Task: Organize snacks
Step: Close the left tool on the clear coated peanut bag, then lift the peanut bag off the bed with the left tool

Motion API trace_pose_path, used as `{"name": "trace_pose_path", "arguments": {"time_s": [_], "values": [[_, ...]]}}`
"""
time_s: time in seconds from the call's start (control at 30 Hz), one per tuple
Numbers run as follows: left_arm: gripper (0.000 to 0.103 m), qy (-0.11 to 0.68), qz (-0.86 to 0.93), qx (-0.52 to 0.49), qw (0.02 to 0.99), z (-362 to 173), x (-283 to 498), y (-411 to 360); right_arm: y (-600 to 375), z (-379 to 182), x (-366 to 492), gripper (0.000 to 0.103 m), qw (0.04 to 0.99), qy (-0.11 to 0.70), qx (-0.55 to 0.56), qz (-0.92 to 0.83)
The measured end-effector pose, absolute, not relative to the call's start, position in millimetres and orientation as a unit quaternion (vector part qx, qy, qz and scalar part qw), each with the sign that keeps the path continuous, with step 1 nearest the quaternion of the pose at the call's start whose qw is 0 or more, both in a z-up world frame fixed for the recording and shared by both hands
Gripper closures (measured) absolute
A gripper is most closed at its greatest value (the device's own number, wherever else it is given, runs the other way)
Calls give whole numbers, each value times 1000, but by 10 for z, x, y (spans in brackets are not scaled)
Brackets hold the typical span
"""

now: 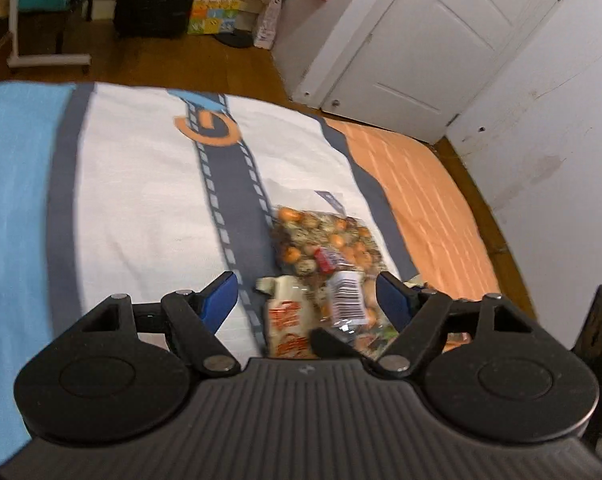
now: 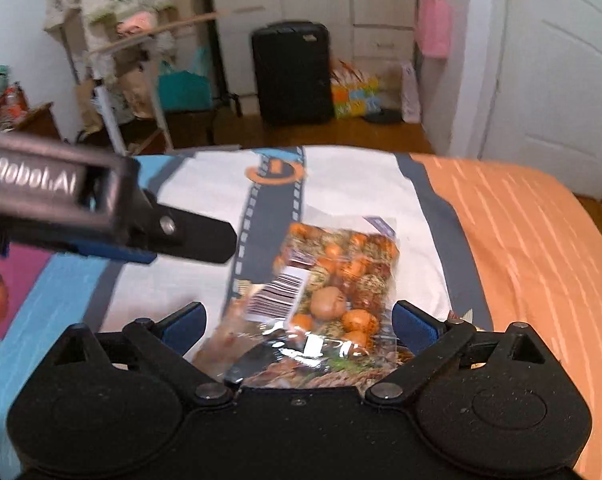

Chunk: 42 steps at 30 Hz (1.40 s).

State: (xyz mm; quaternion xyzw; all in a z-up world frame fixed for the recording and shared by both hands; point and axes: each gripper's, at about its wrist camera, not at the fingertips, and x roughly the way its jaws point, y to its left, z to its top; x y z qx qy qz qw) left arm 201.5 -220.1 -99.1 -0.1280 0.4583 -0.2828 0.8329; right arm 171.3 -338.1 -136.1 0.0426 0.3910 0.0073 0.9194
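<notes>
Clear snack bag of orange-and-speckled pieces; bedspread white, blue, grey and orange.

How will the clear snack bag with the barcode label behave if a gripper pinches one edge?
The clear snack bag will probably sag: thin glossy film around loose round pieces. The contents may shift toward the low end. The shiny film looks slippery for the open right gripper.

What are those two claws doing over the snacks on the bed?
A person is holding a claw in each hand above a bed with a patterned blanket. Both the left claw and the right claw are open, and neither is gripping anything. Below them lies a clear bag of mixed snacks with a barcode label. In the left view, a cream and orange snack packet lies beside it. Nothing has been picked up yet.
</notes>
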Motion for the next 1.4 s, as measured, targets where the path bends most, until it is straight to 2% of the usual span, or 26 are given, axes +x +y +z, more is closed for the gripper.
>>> {"name": "trace_pose_path", "arguments": {"time_s": [0.07, 0.17, 0.23, 0.3, 0.47, 0.83, 1.17, 1.4], "values": [[29, 468, -289, -133, 824, -1094, 2077, -2299, -3408, -1415, 1763, 0, 918, 395, 45, -4], [37, 483, -295, -124, 815, -1218, 2137, -2425, -3437, -1498, 1823, 0, 914, 402, 55, -5], [48, 492, -303, -128, 806, -1277, 2159, -2458, -3409, -1535, 1832, 0, 914, 402, 44, -6], [50, 500, -315, -131, 796, -1332, 2175, -2490, -3363, -1576, 1821, 0, 916, 400, 24, -8], [50, 496, -317, -139, 796, -1405, 2171, -2489, -3368, -1611, 1776, 1, 925, 379, 21, -8], [50, 472, -319, -107, 815, -1308, 2027, -2531, -3286, -1582, 1615, 11, 938, 347, 7, -4], [50, 443, -330, -35, 833, -1019, 1795, -2613, -3268, -1401, 1447, 12, 944, 331, 18, 11], [50, 440, -331, -1, 835, -884, 1612, -2598, -3136, -1308, 1329, 18, 941, 338, 9, 9]]}}
